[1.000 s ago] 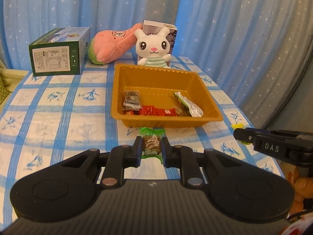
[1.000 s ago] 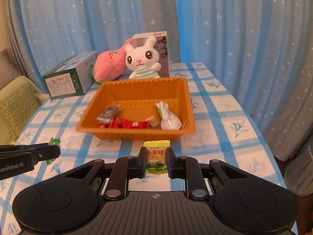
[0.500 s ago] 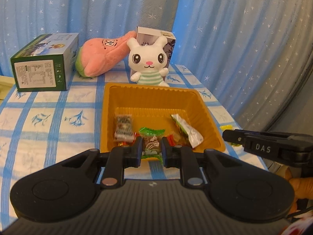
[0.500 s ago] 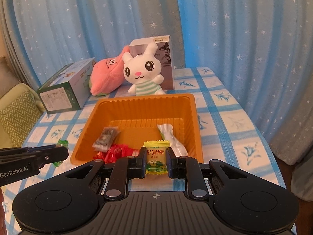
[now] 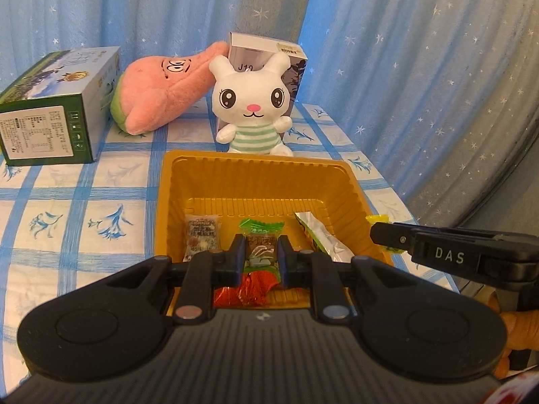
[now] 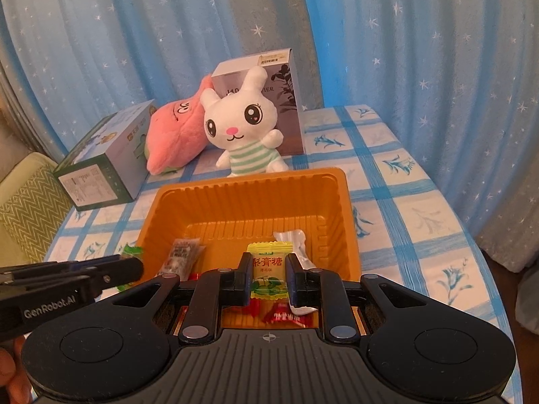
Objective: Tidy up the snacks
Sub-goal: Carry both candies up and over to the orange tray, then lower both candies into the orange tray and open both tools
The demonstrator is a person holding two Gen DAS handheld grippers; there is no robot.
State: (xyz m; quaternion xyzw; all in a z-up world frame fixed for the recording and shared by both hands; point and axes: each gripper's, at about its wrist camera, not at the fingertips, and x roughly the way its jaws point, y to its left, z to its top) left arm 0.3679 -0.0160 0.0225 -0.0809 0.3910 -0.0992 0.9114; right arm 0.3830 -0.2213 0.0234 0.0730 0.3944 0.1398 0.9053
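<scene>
The left tool point(image 5: 261, 260) is clamped on a small green-ended wrapped candy with a brown middle point(image 5: 260, 243), and the right tool point(image 6: 269, 277) on a yellow crinkly-wrapped candy point(image 6: 269, 271), both held over the near part of the orange plastic tray point(image 6: 249, 188) on the desk. Each looks light, its film slippery and easily crushed; holding the firmer middle seems safest.

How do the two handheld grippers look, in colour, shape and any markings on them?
Both grippers are matte black plastic. Each has a ribbed body, two round-ended side lobes and linkage bars with silver pivot pins leading to the jaws. The left gripper shows white "GenRobot.AI" lettering on its side in the right wrist view; the right gripper shows white "DAS" in the left wrist view. No cables or sleeves are visible.
</scene>
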